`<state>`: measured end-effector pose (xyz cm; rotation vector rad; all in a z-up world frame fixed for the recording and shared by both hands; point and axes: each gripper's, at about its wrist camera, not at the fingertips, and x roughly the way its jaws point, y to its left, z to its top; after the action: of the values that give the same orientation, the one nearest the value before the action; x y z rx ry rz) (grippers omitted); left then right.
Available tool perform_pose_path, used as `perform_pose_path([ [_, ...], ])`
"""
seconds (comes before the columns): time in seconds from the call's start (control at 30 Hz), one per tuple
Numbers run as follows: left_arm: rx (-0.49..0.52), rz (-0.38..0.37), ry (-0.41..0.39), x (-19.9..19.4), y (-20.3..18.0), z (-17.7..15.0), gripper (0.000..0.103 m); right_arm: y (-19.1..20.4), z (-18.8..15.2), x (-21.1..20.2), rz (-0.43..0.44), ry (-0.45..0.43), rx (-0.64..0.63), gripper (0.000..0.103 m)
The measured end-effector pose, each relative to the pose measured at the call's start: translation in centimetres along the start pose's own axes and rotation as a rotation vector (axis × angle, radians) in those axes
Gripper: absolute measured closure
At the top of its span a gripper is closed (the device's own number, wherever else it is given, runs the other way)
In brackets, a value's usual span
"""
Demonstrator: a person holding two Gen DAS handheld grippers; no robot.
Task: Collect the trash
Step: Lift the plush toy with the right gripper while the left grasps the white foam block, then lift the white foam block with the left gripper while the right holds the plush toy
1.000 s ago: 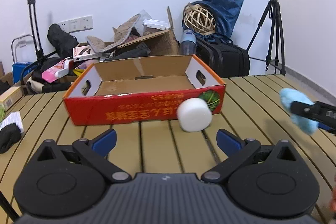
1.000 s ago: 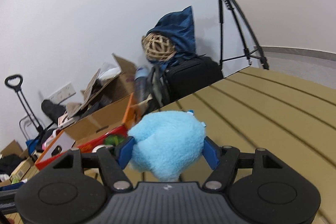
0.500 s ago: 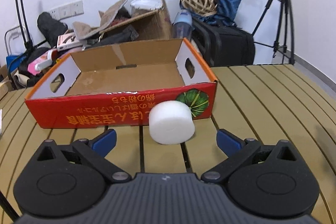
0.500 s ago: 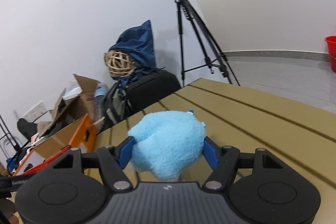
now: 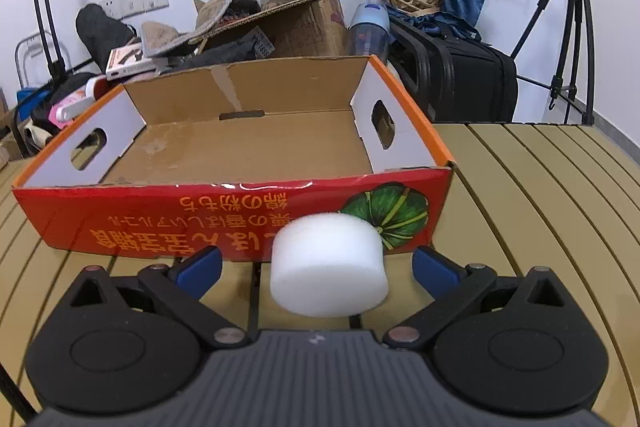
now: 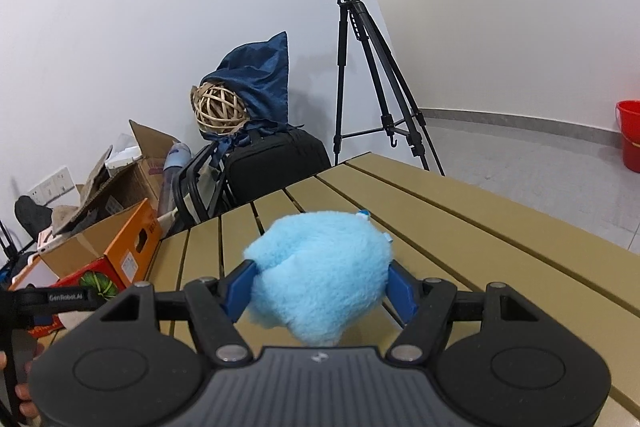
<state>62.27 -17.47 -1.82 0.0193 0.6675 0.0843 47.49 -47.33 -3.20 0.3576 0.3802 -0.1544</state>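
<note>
Left tool (image 5: 316,269): its jaws are standing wide apart and are holding nothing; both blue pads (image 5: 199,265) are sitting clear of the foam.
Foam (image 5: 329,267): a white foam cylinder is lying on the worktop (image 5: 540,227) between the left tool's fingers, nearer the right-hand one and touching neither; it is sitting just in front of the box, covering part of its printed red front wall.
Box (image 5: 224,223): an open cardboard box is standing on the worktop straight ahead of the left tool, with nothing showing on its brown floor.
Right tool (image 6: 319,287): its jaws are standing about half open and are clamping the plush from both sides, a blue pad (image 6: 239,287) pressing into the fur on each flank.
Plush (image 6: 320,277): a fluffy light-blue lump is sitting in the right tool's grip above the slats, filling the gap between the fingers.
Box from the right view (image 6: 120,247): it is lying well to the left of the plush, apart from it.
Other tool (image 6: 48,301): the left tool's black body is showing at the right view's left edge, with fingertips (image 6: 22,395) of a hand beneath it.
</note>
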Motion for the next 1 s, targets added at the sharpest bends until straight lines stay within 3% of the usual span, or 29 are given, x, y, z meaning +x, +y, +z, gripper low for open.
perform_pose_path([
  [0.2, -0.031, 0.005, 0.021, 1.1, 0.6, 0.1, 0.000, 0.7, -0.1, 0.2, 0.006, 0.005, -0.018, 0.035],
  [0.37, -0.007, 0.006, 0.009, 1.3, 0.3, 0.0, 0.006, 1.4, -0.4, 0.3, 0.025, 0.017, -0.043, 0.035],
  [0.6, 0.008, -0.014, 0.010, 1.4, 0.1, -0.2, 0.026, 2.3, -0.5, 0.5, 0.042, 0.029, -0.067, 0.035],
  [0.7, 0.023, -0.022, 0.025, 1.6, 0.0, -0.3, 0.042, 2.5, -0.6, 0.6, 0.049, 0.033, -0.072, 0.035],
  [1.0, 0.011, -0.020, 0.040, 1.0, 0.6, -0.5, 0.045, 2.8, -0.8, 0.3, 0.068, 0.044, -0.079, 0.035],
])
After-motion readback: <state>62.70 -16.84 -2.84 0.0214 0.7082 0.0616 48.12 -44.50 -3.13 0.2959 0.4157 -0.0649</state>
